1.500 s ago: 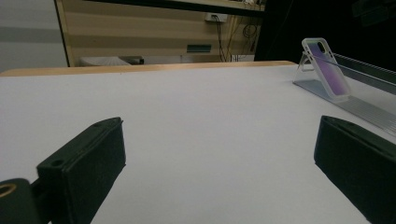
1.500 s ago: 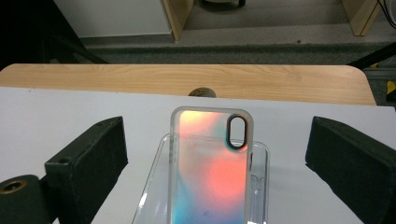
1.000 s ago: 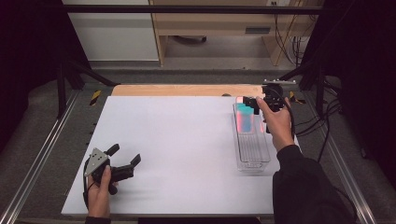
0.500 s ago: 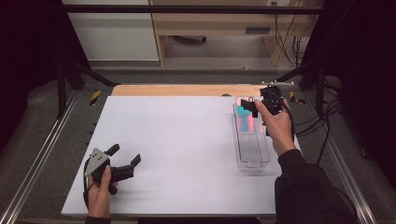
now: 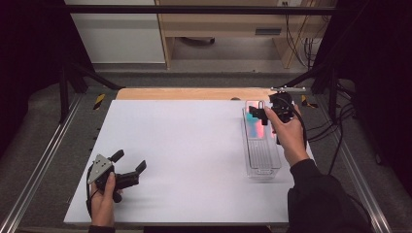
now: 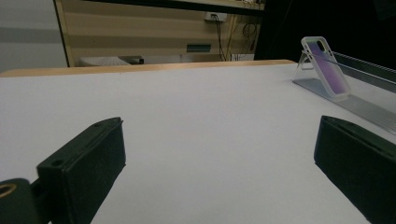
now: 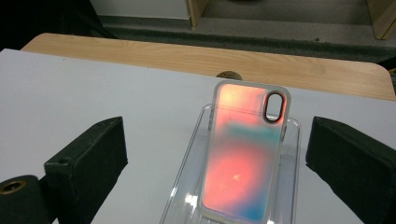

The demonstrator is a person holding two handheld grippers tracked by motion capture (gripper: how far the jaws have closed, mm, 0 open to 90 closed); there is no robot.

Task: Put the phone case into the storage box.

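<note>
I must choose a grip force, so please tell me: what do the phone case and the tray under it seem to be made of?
Phone case: probably glossy plastic, with an iridescent pink-teal back and a frosted translucent rim. Tray: likely clear hard plastic; the white table shows through it, and its ribbed floor glints.

The setting was a lab test bench. A white table (image 5: pixel 194 145) sat inside a dark metal frame (image 5: pixel 43 160) with rails at left and right, bundled cables (image 5: pixel 306 43) hung at upper right, and a plain wooden shelf unit (image 5: pixel 218 24) stood at top centre.
</note>
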